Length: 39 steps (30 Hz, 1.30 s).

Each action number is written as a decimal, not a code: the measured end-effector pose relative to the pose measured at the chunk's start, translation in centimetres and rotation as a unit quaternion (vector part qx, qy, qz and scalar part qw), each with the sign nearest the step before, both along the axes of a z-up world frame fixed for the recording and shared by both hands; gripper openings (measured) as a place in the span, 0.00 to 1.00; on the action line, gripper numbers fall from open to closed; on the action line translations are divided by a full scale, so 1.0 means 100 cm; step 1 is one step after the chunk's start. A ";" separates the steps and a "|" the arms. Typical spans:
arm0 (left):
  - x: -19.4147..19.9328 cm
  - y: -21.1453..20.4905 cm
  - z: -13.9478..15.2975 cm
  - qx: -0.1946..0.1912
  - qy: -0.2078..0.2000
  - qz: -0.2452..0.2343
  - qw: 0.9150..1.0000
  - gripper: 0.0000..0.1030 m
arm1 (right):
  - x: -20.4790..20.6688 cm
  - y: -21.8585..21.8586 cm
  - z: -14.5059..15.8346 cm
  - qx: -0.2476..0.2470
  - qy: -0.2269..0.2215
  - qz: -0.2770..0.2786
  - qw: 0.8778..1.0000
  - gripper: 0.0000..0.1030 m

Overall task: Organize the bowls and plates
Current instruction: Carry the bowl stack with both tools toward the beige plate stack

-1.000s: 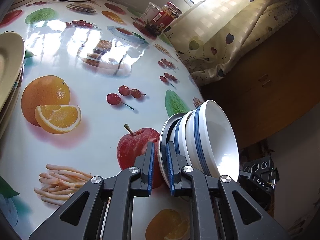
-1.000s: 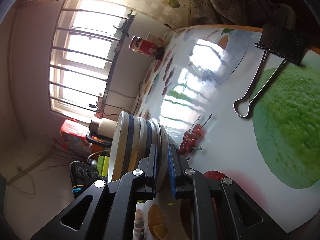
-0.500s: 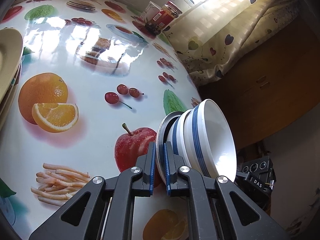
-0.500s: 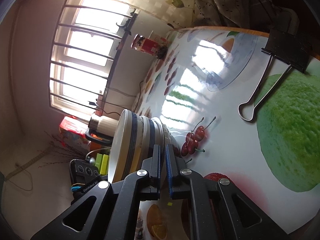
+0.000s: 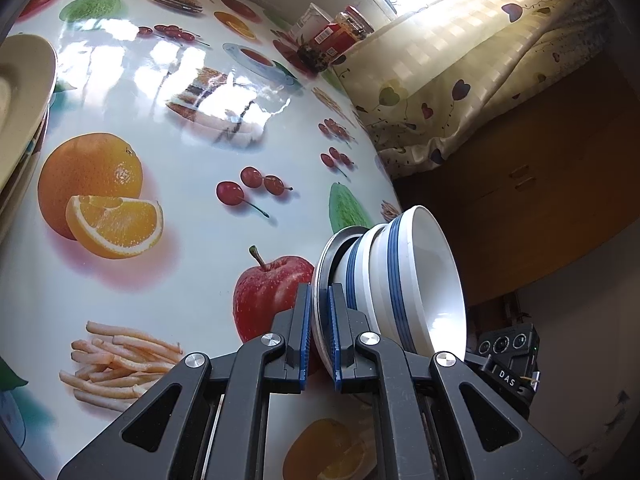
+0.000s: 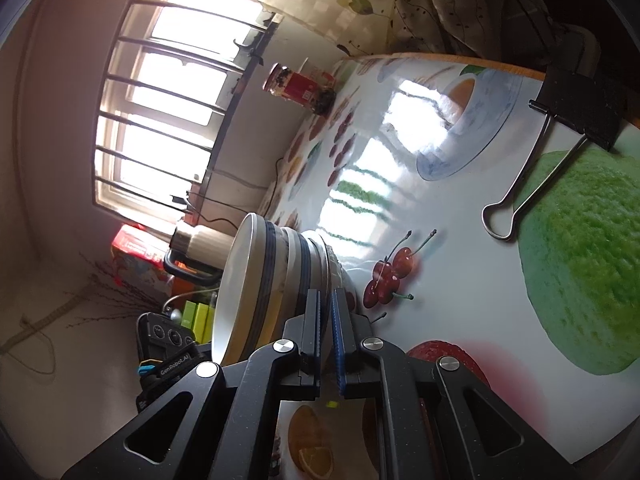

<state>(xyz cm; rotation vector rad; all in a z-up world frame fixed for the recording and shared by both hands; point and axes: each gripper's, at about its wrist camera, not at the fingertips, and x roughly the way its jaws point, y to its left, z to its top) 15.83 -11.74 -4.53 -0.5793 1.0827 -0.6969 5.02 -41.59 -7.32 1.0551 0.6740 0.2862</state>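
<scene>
Two nested white bowls (image 5: pixel 420 272) with blue bands sit on a small white plate (image 5: pixel 320 264), by the edge of the fruit-print table (image 5: pixel 180 208). My left gripper (image 5: pixel 318 320) is shut on the plate's rim on one side. From the opposite side, my right gripper (image 6: pixel 326 320) is shut on the same plate (image 6: pixel 327 258), the bowls (image 6: pixel 256 280) stacked just left of its fingers. A stack of cream plates (image 5: pixel 24 92) shows at the far left edge of the left wrist view. I cannot tell whether the plate rests on the table.
A red-labelled jar (image 5: pixel 340 36) stands at the table's far side by the window and curtain (image 5: pixel 460 92). A black binder clip (image 6: pixel 560 128) grips the tablecloth at the table's edge. A wooden cabinet (image 5: pixel 540 180) lies beyond the table. Boxes and a thermos (image 6: pixel 200 244) stand below the window.
Both grippers' jaws have narrowed from a wider gap onto the plate's rim. The views have shifted only slightly.
</scene>
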 end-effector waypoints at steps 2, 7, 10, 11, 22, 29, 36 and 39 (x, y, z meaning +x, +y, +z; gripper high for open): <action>0.000 0.003 0.002 -0.002 -0.005 0.008 1.000 0.07 | 0.000 0.000 -0.001 0.004 -0.001 0.002 1.000 0.08; -0.003 -0.003 0.003 0.015 -0.010 -0.002 1.000 0.07 | 0.002 -0.001 -0.004 0.017 -0.003 0.000 1.000 0.08; -0.001 -0.003 0.002 0.014 -0.008 -0.003 1.000 0.07 | 0.001 -0.002 -0.006 0.024 -0.006 0.003 1.000 0.08; -0.001 -0.003 0.002 0.013 -0.006 -0.003 1.000 0.07 | 0.001 -0.002 -0.006 0.025 -0.006 0.004 1.000 0.08; -0.002 -0.006 0.005 0.023 -0.014 -0.004 1.000 0.07 | 0.003 -0.002 -0.007 0.030 -0.007 0.002 1.000 0.08; -0.003 -0.006 0.006 0.035 -0.022 -0.005 0.999 0.07 | 0.004 0.000 -0.005 0.020 -0.010 0.002 1.000 0.08; -0.006 -0.008 0.009 0.050 -0.033 -0.003 0.998 0.07 | 0.005 0.000 -0.006 0.015 -0.011 0.004 1.000 0.08; -0.008 -0.010 0.011 0.060 -0.041 -0.003 0.997 0.07 | 0.005 0.001 -0.004 0.014 -0.011 0.004 1.000 0.08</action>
